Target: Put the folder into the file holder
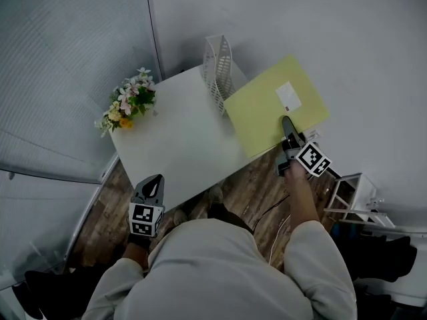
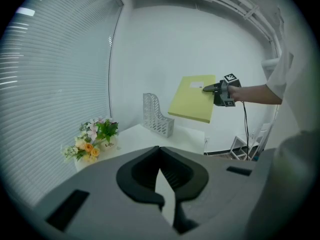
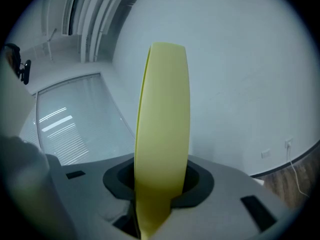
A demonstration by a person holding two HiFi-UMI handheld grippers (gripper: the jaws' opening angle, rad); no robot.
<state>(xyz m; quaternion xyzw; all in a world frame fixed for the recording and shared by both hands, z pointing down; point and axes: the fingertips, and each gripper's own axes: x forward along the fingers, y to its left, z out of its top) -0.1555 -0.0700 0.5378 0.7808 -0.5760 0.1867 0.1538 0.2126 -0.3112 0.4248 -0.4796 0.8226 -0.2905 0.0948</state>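
Hidden by the folder: in the right gripper view the yellow folder (image 3: pixel 162 134) stands edge-on down the middle of the frame and blocks whatever is straight ahead; its lower end runs off the bottom edge.
Hidden under the folder: in the head view it covers the right-hand corner of the white table (image 1: pixel 180 145), and only the upper finger of the right gripper (image 1: pixel 288 131) shows on top of it.
Hard to make out: the print on the folder's white label (image 1: pixel 288 96) is too small to read, as is the writing on the flower pot.
Cut off: the person's pale sweatshirt (image 1: pixel 227 272) fills the bottom of the head view.
Right gripper state: jaws clamped on the folder's near edge, one on each face.
Left gripper state: the left gripper (image 1: pixel 151 184) sits at lower left over the table's near edge, its jaws brought together at the tips with nothing between them.
Folder place: held in the air, right of centre, just right of the file holder (image 1: pixel 219 69) and not inside it.
File holder place: upright at the table's far edge, top centre.
Counts: one folder, one file holder, one table, one bunch of flowers (image 1: pixel 129 105) at the table's left corner, two grippers, one white frame stand (image 1: pixel 353 195) on the floor at lower right.
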